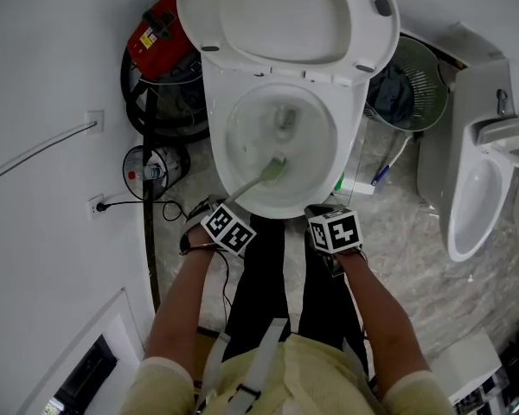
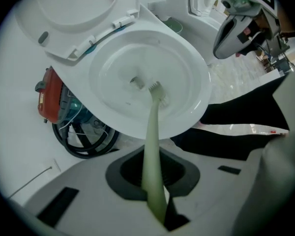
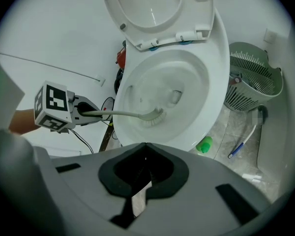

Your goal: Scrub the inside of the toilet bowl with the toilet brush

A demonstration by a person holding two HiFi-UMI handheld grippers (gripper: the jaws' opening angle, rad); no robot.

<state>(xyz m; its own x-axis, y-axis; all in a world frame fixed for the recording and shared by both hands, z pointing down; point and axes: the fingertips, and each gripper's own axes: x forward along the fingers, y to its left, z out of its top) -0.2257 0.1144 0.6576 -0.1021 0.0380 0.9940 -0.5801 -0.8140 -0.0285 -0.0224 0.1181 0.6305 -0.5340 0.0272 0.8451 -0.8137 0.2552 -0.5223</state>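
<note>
Left gripper (image 2: 155,186): clamped on the handle of the toilet brush (image 2: 151,141); the handle runs straight out between the jaws.
Right gripper (image 3: 145,151): jaws together at the tips, nothing held; it hangs by the front rim, apart from the brush.
Brush position: the head is down inside the toilet bowl (image 1: 322,150), just beside the drain opening. The handle slants in over the front-left rim. Bristle contact with the porcelain can't be confirmed.
Seat and lid (image 1: 281,11): both raised, leaning back.
Head view only: a urinal (image 1: 476,197) at the right, a wall socket (image 1: 95,204) with a plug at the left, both forearms, dark trouser legs.
Right gripper view only: the left gripper side-on with its marker cube, the handle leaving it level; a green bottle (image 3: 204,145) on the floor touching the bowl base; a blue-and-white stick (image 3: 243,144) lying nearby.
Left gripper view only: the right gripper seen from below, upper right.
Materials: the bowl is glossy white ceramic, oval. The brush is pale green plastic with a slim tapered handle and short white bristles. The gripper jaws are grey with dark pads.
Beside the bowl: a red appliance (image 1: 156,33) with a coiled black hose (image 1: 143,102) to the left, a green slotted basket (image 3: 253,77) to the right.
Floor (image 1: 398,232): grey veined stone tile.
Walls (image 1: 43,102): plain white.
</note>
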